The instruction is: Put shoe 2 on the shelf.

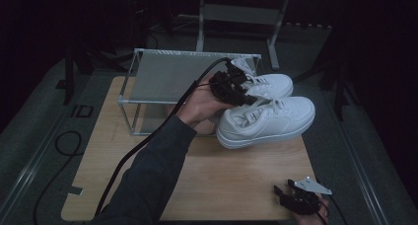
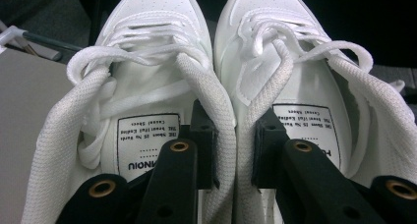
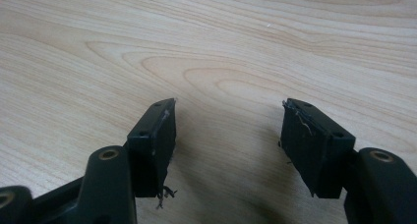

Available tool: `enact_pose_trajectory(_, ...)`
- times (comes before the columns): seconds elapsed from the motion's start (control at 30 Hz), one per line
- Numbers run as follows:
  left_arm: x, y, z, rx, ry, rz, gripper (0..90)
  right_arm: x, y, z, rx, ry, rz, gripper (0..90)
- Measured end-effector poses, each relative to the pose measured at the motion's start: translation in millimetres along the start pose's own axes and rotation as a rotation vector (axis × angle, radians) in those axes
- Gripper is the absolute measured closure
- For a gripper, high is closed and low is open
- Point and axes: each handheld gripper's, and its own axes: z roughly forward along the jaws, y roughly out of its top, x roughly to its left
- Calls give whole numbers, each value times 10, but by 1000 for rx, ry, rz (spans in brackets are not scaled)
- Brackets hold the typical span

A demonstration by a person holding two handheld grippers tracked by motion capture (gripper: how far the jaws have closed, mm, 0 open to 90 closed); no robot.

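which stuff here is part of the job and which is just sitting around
In use: pair of white shoes, pinched together by the left hand-held gripper; metal shoe rack.

Idle: right hand-held gripper, open over the wooden table; floor cable.

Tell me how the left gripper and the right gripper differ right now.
The left gripper is raised over the pair of white lace-up sneakers, while the right gripper sits low at the near edge of the light wooden tabletop. The left one's fingers pinch the two adjoining inner collars of the shoes together; the right one's fingers stand apart with bare wood between them. Both are black, two-fingered and hand-held.
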Motion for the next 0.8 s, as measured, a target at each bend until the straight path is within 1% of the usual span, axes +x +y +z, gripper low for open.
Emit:
enact_pose_trajectory(0.1, 27, 11, -6, 0, 10, -9, 762, 1, 0, 0, 0, 0, 1, 376)
enact_pose_trajectory(0.2, 41, 29, -9, 13, 31, 1, 761, 0, 0, 0, 0, 0, 1, 376)
enact_pose_trajectory(0.37, 92, 56, -9, 19, 58, -8, 762, 1, 0, 0, 0, 0, 2, 376)
enact_pose_trajectory(0.57, 164, 71, -25, 8, 81, -35, 762, 1, -1, -1, -1, 1, 4, 376)
enact_pose_trajectory(0.7, 202, 74, -29, 17, 94, -44, 762, 2, -1, -1, 0, 0, 3, 376)
enact_pose_trajectory(0.73, 244, 69, -27, 24, 107, -53, 762, 0, -2, -1, -2, -1, 1, 376)
enact_pose_trajectory(0.8, 269, 64, -20, 27, 119, -68, 762, 0, -2, -1, -2, 0, 2, 376)
